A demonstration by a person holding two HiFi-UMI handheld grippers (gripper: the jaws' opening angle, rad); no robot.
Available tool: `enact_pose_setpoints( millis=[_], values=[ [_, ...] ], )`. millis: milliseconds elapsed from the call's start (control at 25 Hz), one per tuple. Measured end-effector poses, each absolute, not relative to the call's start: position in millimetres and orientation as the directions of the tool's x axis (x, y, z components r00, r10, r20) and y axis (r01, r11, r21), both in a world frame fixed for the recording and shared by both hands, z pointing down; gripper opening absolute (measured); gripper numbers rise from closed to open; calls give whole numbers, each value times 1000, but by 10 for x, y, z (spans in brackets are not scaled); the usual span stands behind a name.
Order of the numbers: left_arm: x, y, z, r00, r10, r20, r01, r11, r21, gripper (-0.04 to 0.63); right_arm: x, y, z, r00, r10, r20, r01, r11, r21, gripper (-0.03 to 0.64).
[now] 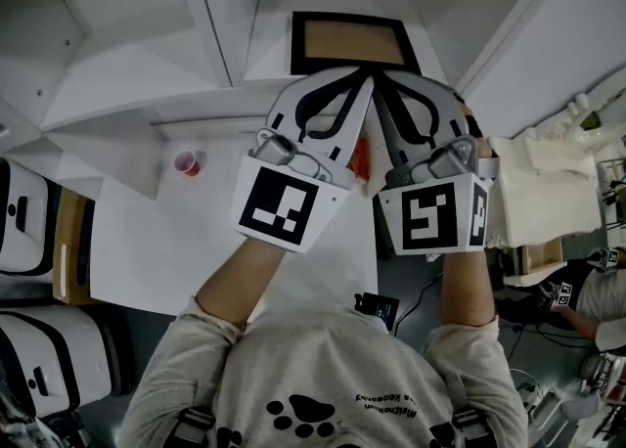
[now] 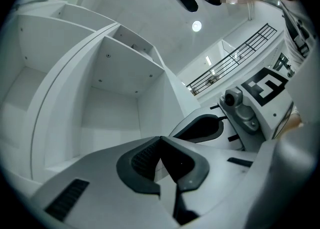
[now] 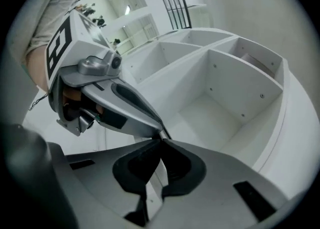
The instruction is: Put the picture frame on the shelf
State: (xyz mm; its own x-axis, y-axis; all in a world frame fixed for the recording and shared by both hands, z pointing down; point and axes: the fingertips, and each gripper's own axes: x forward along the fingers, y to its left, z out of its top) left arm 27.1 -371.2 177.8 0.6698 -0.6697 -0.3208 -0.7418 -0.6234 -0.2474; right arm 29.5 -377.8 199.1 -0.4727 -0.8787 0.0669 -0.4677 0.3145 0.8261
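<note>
Scanning now, no legible words anywhere. Shirt (image 1: 333,368): one line of print (image 1: 403,407), upside down from my side, too small to read; paw-print graphic (image 1: 303,413) beside it. Left cube marker (image 1: 284,204), right cube marker (image 1: 433,215): black-and-white square codes, no letters. Smaller code squares (image 1: 564,291) at right edge.

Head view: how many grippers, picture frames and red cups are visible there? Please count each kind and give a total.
Grippers: 2, the left gripper and the right gripper
Picture frame: 1
Red cup: 1
Total: 4
</note>
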Motion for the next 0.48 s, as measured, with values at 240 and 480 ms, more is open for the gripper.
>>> enact_pose_setpoints(
  millis=[240, 480],
  values=[
    [223, -3706, 1780, 659, -679, -322, -751, -615, -240, 20, 320, -3833, 1929, -483, -875, 25, -628, 366, 687, 38],
    [180, -3570, 1808, 644, -693, -324, -764, -605, -224, 20, 367, -3703, 1951, -454, -889, -54, -777, 366, 512, 38]
  ],
)
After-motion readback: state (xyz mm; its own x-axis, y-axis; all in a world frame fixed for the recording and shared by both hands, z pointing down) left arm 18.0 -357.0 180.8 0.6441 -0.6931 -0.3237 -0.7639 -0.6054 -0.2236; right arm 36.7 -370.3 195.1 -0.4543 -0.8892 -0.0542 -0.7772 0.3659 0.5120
